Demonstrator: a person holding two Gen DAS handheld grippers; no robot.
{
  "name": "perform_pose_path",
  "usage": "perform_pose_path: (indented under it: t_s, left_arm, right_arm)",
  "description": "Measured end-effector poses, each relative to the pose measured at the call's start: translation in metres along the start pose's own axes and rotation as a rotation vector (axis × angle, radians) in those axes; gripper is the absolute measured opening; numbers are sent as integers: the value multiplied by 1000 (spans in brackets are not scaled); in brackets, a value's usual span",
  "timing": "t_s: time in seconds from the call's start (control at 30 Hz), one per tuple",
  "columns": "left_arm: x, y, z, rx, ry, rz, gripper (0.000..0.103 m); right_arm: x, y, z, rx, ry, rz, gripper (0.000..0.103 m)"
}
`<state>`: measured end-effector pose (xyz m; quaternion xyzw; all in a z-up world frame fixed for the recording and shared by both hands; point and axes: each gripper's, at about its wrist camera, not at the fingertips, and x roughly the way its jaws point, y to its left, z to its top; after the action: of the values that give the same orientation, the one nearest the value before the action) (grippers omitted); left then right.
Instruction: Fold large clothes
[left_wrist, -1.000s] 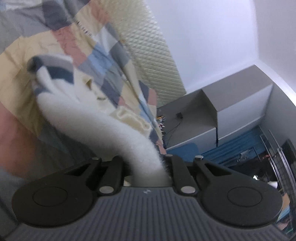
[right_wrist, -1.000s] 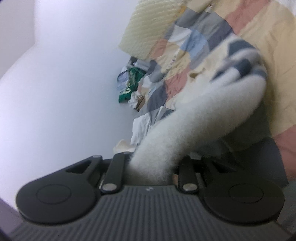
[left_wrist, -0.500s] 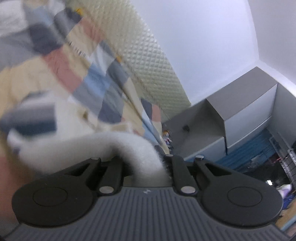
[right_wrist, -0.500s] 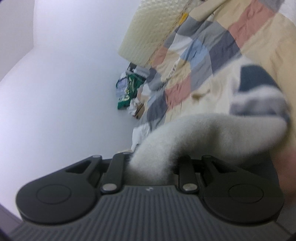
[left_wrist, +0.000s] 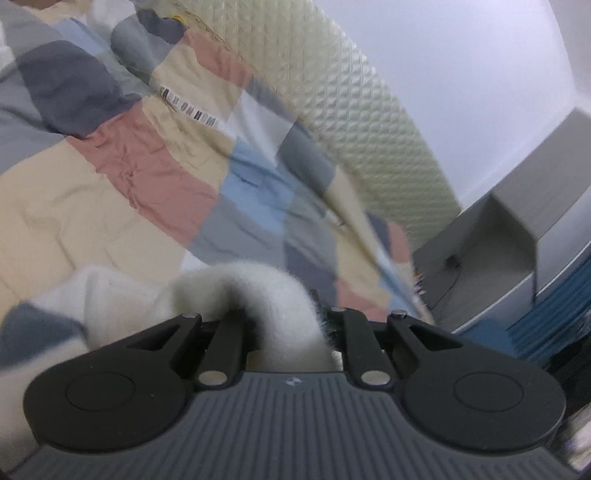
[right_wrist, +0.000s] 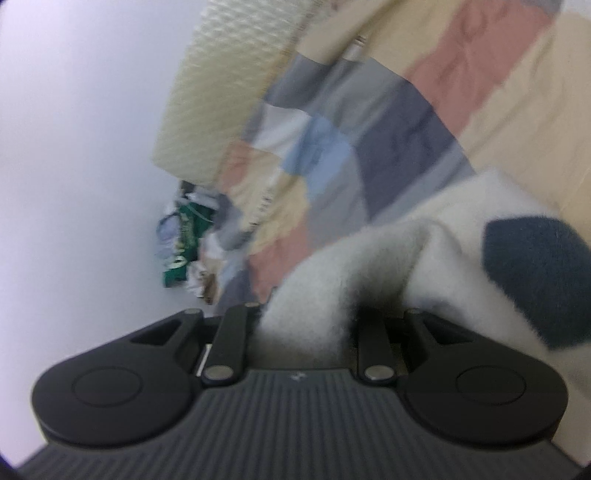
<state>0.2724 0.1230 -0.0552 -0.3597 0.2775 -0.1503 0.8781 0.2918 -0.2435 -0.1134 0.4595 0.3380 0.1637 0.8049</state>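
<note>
Fluffy white sweater (left_wrist: 273, 295) with dark blue patches, bunched low over the bed's patchwork quilt (left_wrist: 147, 177). Pinched at one edge in the left tongs (left_wrist: 291, 339), at another in the right tongs (right_wrist: 306, 332), both pairs pressed tight on the fleece. Beyond: quilted cream headboard (left_wrist: 362, 122), grey cabinet (left_wrist: 517, 221), pile of clothes (right_wrist: 184, 251) against the white wall.

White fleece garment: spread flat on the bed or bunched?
Bunched. The fleece garment humps up in thick folds between both grippers' jaws, left gripper and right gripper, above the quilt.
</note>
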Motion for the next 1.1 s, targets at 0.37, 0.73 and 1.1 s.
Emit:
perform_pose_path:
  t_s: [0.37,0.73,1.1]
  left_arm:
    - [84,76,7,-52,55,58,16]
    - [46,28,-8,92,38,51,69]
    - [-53,-32,-45,280,-31,34,71]
  right_arm:
    - [78,-50,25,93,72,-10,26]
    - [59,-26,13,-29,86,29,57]
    - [-10,51,-45,-303,41,169,72]
